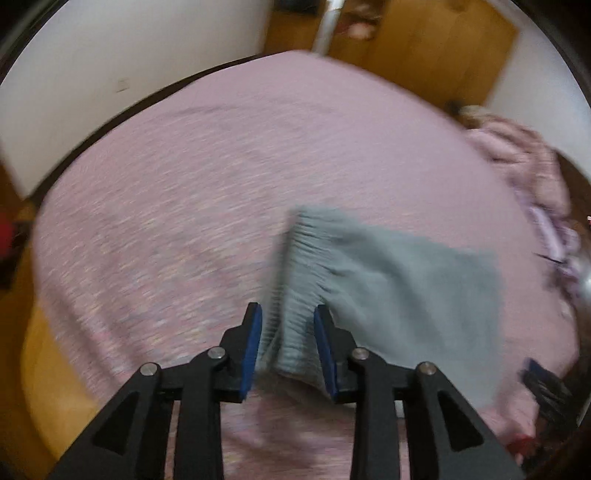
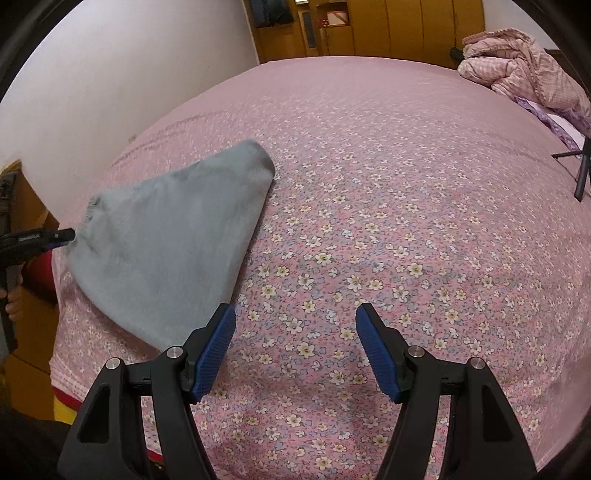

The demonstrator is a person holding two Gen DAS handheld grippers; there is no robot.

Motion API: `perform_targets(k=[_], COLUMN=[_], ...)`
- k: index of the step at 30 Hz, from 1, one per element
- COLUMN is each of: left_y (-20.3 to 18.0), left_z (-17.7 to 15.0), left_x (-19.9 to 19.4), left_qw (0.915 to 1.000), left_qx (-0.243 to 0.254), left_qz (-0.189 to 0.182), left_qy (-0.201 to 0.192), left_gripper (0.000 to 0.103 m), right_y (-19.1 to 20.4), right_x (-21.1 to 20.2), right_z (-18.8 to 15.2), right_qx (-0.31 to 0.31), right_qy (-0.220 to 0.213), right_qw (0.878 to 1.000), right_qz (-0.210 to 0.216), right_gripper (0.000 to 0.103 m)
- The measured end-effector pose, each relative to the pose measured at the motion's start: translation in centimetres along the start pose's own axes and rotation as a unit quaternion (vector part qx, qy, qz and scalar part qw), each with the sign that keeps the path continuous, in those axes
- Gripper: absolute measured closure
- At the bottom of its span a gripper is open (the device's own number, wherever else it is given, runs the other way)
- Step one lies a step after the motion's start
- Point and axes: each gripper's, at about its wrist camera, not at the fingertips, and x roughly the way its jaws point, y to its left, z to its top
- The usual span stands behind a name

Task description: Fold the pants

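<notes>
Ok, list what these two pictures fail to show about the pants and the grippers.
- Left wrist view: motion blur smears the pants; the grip between the left gripper fingers is unclear.
- Right wrist view: the left gripper is cut off by the frame edge.
- Right gripper hides the pants' near corner.

Before me lies a bed [image 2: 406,184] under a pink flowered sheet, a crumpled pink quilt [image 2: 524,62] at its far corner, wooden cupboards [image 2: 406,26] beyond.

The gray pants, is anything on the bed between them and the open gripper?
No. The right gripper hangs open over bare flowered bedspread, and its left finger tip sits right beside the gray pants. The left gripper already holds their ribbed waistband.
</notes>
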Motion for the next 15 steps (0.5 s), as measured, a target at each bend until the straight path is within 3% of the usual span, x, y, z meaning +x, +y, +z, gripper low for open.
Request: perform_targets(k=[3, 8, 11, 15], left_y=[1.1, -0.2, -2.2, -5.0], left_z=[-0.5, -0.9, -0.7, -0.6], left_x=[-0.6, -3.5, -4.1, -2.7], left_qw=[0.9997, 0.9994, 0.9979, 0.9961], left_qx=[-0.02, -0.007, 0.016, 0.057], left_qz=[0.013, -0.003, -0.037, -0.054], left_qy=[-0.003, -0.033, -0.05, -0.042], left_gripper=[0.063, 0.063, 0.063, 0.08], right_y=[0.4, 0.9, 1.5, 3.4], right_x=[0.4, 1.3, 2.1, 4.1], right_z=[0.6, 4.0, 6.6, 9.7], right_qx=[-0.007, -0.005, 0.002, -0.001], right_qy=[0.006, -0.008, -0.016, -0.012], right_qw=[1.0, 0.999, 0.998, 0.995], right_qz=[0.004, 0.033, 0.067, 0.096], right_gripper=[0.033, 0.033, 0.045, 0.062])
